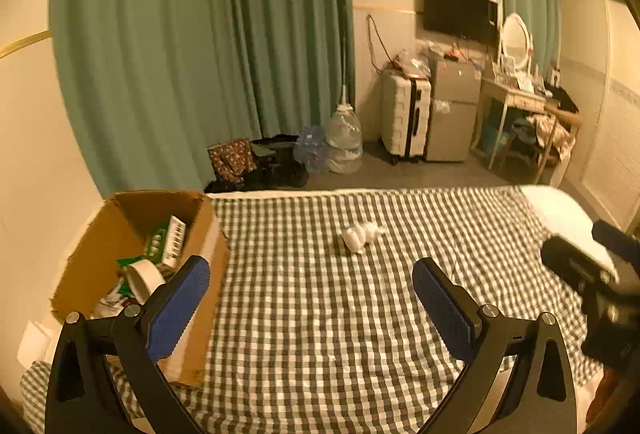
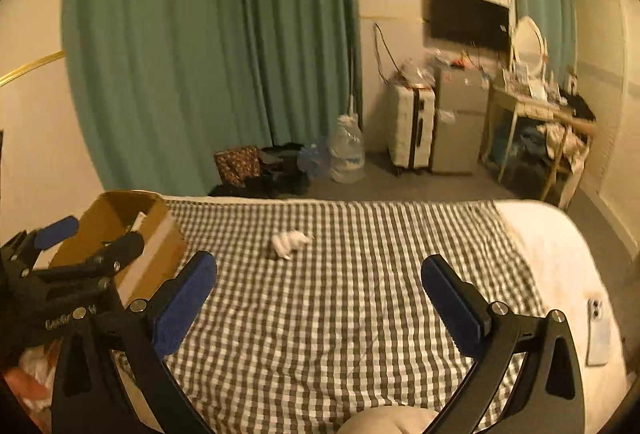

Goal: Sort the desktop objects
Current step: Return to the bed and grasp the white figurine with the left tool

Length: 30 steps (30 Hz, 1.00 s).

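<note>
A small white crumpled object lies alone in the middle of the black-and-white checked cloth. At the cloth's left edge stands an open cardboard box holding a roll of white tape, a green-and-white packet and other items. My left gripper is open, with nothing between its blue pads, well short of the white object. My right gripper is also open and empty. The left gripper's fingertips show beside the box in the right wrist view.
A white phone lies on the white sheet at the right. Beyond the cloth's far edge are a green curtain, bags, a water jug, a suitcase, a small fridge and a cluttered desk. Pale rounded fabric sits at the bottom edge.
</note>
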Motion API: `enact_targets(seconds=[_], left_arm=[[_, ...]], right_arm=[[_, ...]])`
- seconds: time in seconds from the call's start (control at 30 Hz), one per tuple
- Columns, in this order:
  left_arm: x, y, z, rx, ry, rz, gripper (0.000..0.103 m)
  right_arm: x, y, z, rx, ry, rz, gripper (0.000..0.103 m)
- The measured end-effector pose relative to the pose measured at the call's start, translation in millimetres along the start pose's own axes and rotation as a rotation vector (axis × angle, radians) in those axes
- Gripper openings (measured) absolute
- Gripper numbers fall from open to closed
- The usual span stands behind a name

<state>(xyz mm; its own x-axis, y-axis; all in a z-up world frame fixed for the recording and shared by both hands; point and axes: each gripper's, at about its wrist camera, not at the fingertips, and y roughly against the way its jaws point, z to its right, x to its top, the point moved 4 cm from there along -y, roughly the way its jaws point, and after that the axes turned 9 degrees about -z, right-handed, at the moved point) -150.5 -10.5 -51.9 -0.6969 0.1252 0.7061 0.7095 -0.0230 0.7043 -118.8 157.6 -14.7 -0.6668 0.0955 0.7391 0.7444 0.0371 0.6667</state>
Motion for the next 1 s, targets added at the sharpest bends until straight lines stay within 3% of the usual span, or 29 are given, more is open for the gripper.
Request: enact_targets(seconds=[0.4, 0.7, 0.83, 1.0], left_arm=[[-13, -121, 29, -0.083, 0.017, -0.203, 0.103], [4, -206, 53, -0.118, -0.054, -0.254, 0.103], [17, -251, 62, -0.142, -0.107, -0.272, 0.103], [37, -318, 66, -0.119, -0.148, -0.295, 0.103]], right_arm=[[-16, -99, 50, -0.036, -0.079, -0.114, 0.103], [-7, -179, 83, -0.072, -0.180, -0.207, 0.103], [5, -211, 99, -0.120, -0.191, -0.196, 0.103], [-15, -241, 117, -0.078, -0.233, -0.260, 0.103]])
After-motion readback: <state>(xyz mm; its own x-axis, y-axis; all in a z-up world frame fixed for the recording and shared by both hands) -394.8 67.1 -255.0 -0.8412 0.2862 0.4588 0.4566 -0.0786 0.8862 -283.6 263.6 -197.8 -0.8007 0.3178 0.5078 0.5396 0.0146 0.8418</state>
